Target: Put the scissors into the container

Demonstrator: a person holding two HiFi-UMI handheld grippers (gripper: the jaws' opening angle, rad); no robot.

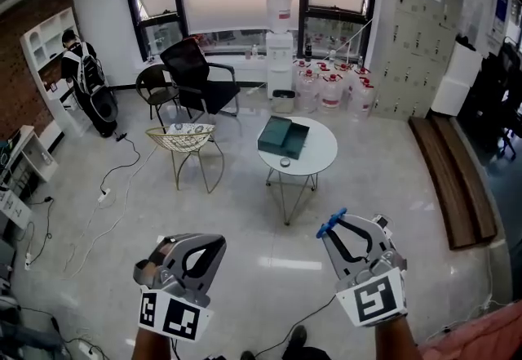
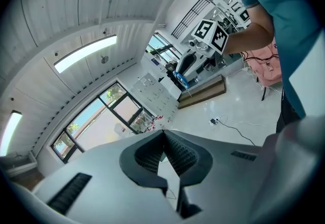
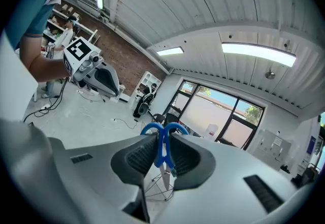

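**A:** What fills most of the head view?

**B:** A pale, glossy floor (image 1: 367, 195). Both hand-held grippers are low in the view and point out over it. Well ahead of them stands a round white table (image 1: 322, 156) on thin metal legs.

**A:** Where is the container?

**B:** The container (image 1: 283, 137) is a dark green box on the table's far left part. It lies well beyond the right gripper's tips and a little to their left. A wire basket stand (image 1: 181, 138) is well ahead of the left gripper.

**A:** What are the grippers doing?

**B:** The left gripper (image 1: 210, 246) is clenched on nothing. In its own view its ribbed pads (image 2: 179, 153) meet at the tips. The right gripper (image 1: 352, 226) is just to its right, at about the same height, and is clamped on the scissors (image 1: 331, 224).

**A:** How do the scissors sit?

**B:** In the right gripper view they stand upright between the pads. The blue handle loops (image 3: 162, 129) poke out past the tips, and the metal blades run back between the jaws towards the gripper body. They are nowhere near the container.
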